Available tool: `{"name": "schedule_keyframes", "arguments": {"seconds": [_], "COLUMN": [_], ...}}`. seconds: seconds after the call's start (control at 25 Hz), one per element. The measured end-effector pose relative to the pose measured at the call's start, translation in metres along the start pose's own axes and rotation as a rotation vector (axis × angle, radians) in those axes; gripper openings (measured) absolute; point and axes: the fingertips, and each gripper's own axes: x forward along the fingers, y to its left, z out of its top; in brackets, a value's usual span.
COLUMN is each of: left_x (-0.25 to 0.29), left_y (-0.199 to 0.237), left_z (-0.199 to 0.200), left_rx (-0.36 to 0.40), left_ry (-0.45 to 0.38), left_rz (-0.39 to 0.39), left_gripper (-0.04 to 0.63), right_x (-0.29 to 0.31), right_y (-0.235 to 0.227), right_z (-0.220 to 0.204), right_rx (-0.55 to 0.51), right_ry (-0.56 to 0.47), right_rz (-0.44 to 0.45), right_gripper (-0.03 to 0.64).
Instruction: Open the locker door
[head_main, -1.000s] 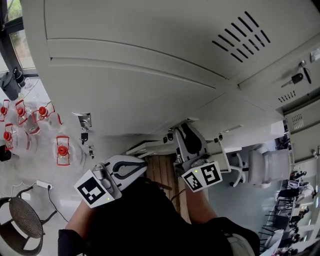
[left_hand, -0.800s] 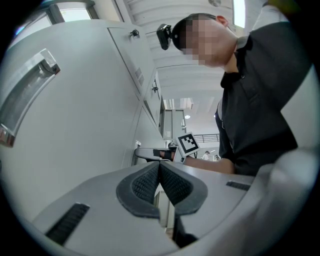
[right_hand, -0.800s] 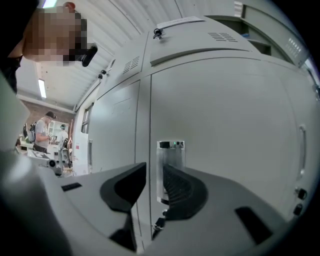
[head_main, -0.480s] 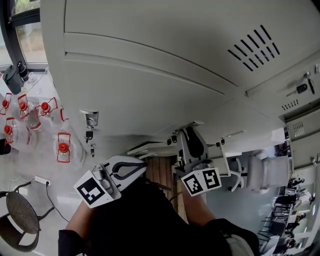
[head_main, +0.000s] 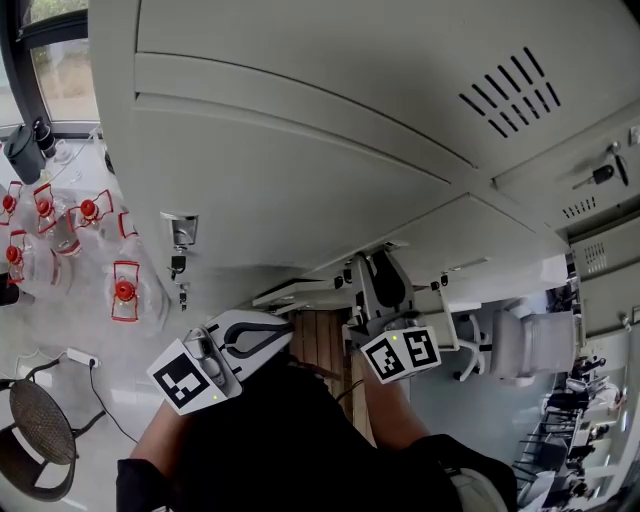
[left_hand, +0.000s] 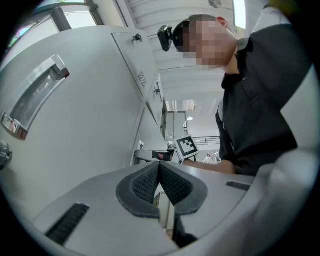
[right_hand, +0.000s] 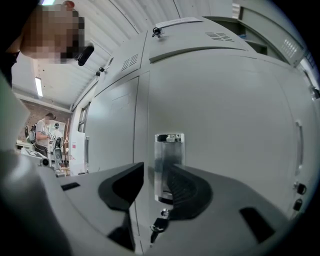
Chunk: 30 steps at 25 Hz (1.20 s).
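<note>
Downward first, from the head view: looks onto a bank of grey lockers (head_main: 300, 130) filling the upper frame. Finds the left tool (head_main: 283, 330) low and just left of the right tool (head_main: 368, 262), both aimed at the lockers, the right one reaching further toward them. Shows clear jugs with red caps (head_main: 124, 296) on the floor, well off to the left tool's left.

Next, from the left gripper view: catches the left tool's jaws pressed together, with nothing between them. Places a neighbouring handle (left_hand: 35, 95) up and to this tool's left, and the right tool beyond the tips.

Lastly, from the right gripper view: finds the right tool's jaws apart, just been opening, the pads clamped on nothing. Frames the door handle (right_hand: 169, 165) in the gap between them, ahead of the tips. Puts the locker door (right_hand: 225, 125) straight ahead, flush and closed, stretching off to the tool's right, with a key (right_hand: 159, 226) in the lock just below the door handle.
</note>
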Motion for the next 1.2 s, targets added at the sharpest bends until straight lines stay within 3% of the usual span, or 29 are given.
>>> {"name": "schedule_keyframes", "arguments": {"seconds": [0.6, 1.2], "left_x": [-0.015, 0.003], "left_y": [-0.003, -0.023], "left_z": [0.0, -0.005], "left_rx": [-0.004, -0.009], "left_ry": [0.0, 0.016], "left_rz": [0.072, 0.074], "left_gripper": [0.011, 0.011], "right_x": [0.006, -0.022], "right_y": [0.0, 0.011], "right_z": [-0.003, -0.004], "right_rx": [-0.014, -0.008], "right_ry": [0.004, -0.036], "right_rz": [0.026, 0.165], "right_gripper": [0.101, 0.097]}}
